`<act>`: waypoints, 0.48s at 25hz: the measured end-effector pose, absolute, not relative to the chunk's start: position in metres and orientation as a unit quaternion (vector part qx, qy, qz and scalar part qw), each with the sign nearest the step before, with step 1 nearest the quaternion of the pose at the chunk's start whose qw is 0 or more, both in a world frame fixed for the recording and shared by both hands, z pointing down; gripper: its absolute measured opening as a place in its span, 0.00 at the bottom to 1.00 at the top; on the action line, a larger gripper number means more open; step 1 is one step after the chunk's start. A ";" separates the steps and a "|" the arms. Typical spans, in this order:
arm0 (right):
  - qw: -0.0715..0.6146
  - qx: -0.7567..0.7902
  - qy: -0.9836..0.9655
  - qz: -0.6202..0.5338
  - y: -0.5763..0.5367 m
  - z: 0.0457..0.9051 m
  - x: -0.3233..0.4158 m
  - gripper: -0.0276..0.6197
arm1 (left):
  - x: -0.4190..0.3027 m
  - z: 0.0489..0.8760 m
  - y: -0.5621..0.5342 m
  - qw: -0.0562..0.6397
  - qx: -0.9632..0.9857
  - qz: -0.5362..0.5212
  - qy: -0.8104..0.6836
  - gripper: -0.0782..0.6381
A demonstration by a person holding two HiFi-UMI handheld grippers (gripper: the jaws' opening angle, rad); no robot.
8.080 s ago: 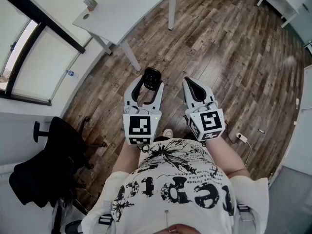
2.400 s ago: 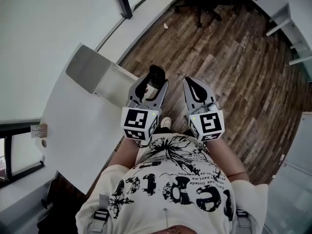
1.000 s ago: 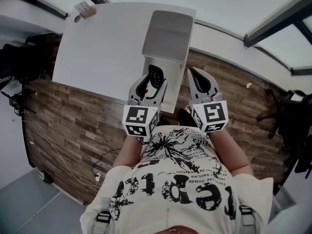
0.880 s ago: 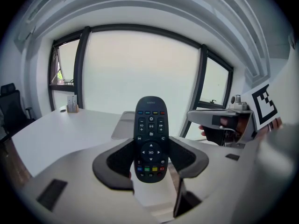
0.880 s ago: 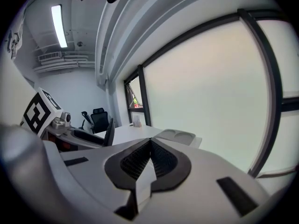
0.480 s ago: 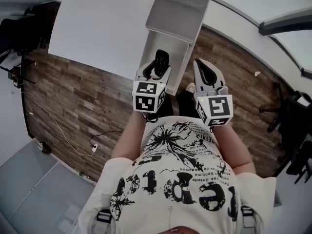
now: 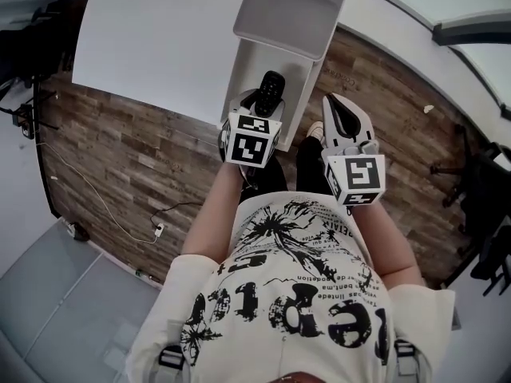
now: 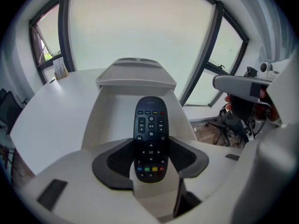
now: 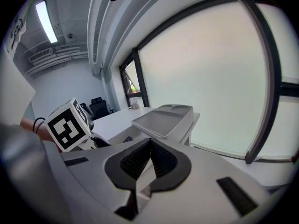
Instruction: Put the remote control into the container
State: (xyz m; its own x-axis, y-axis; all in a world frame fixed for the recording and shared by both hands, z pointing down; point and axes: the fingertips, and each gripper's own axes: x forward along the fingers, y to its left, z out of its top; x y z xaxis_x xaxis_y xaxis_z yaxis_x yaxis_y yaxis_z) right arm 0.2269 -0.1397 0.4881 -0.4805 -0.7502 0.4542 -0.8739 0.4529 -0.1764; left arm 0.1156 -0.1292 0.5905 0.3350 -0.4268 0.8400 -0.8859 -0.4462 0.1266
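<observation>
Wood-plank floor (image 7: 144, 158) runs under a white table (image 7: 152, 38), and at the table's near edge sits the white container (image 7: 239, 78), its grey lid (image 7: 291, 10) raised at the far end. Over the open compartment, the left gripper (image 7: 257, 106) clamps the black remote control (image 7: 270, 92) by its lower end. In the left gripper view the remote control (image 8: 150, 139) shows its buttons to the camera, coloured keys low between the dark pads (image 8: 119, 160), and its top end points at the container (image 8: 100, 120). Whether it touches the container I cannot tell. Just right of the container hangs the right gripper (image 7: 337, 106); its own view shows the jaws pressed together on nothing
</observation>
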 end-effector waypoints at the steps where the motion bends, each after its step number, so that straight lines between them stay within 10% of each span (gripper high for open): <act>1: 0.156 0.486 -0.837 0.196 -0.142 0.487 0.228 0.05 | 0.116 0.594 -0.131 0.302 0.759 0.386 -0.429 0.44; 12: 0.156 0.509 -0.821 0.207 -0.143 0.491 0.253 0.05 | 0.111 0.603 -0.144 0.321 0.733 0.427 -0.421 0.44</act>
State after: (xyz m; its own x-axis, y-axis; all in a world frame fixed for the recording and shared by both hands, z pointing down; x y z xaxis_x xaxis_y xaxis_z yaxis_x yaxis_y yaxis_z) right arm 0.2532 -0.1430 0.4913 -0.4337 -0.7706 0.4670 -0.8999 0.3968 -0.1811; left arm 0.1106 -0.1440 0.6034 0.2807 -0.3433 0.8963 -0.8916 -0.4389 0.1111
